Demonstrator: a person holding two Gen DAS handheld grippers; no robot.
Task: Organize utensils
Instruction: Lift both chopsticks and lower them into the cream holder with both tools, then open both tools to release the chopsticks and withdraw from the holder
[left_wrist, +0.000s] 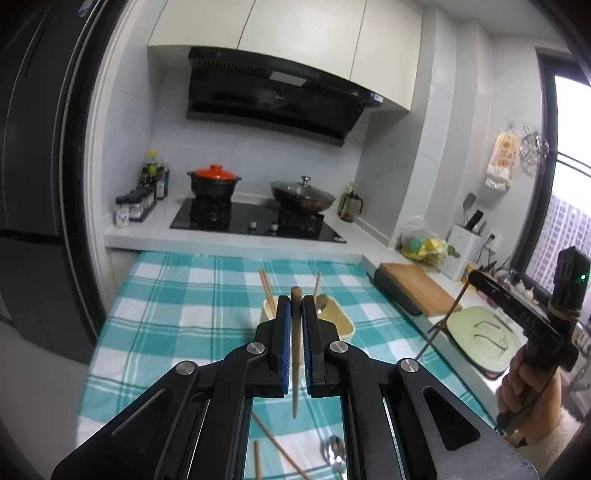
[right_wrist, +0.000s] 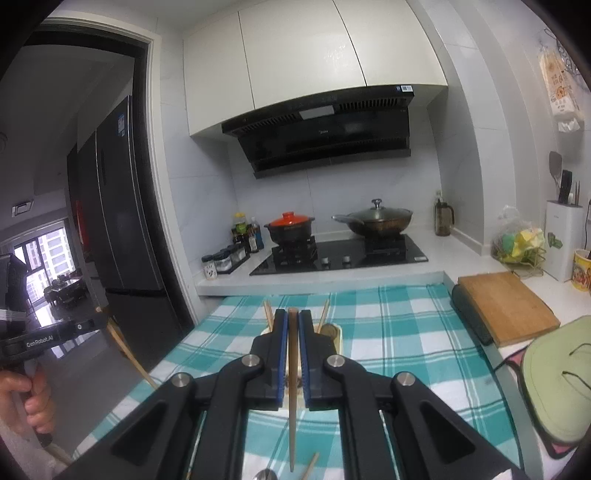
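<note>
1. I am in a home kitchen, and the black gas hob tells me so.
2. On the hob sit a red-lidded clay pot and a glass-lidded wok.
3. Above the hob hang a range hood and white cabinets.
4. Left of the hob stand spice jars, then a dark fridge.
5. Right of the hob lies a wooden chopping board.

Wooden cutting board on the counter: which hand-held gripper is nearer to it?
Right. The right hand-held gripper hangs close beside the cutting board, on the counter side. The left hand-held gripper is across the checked cloth, past its opposite edge.
</note>
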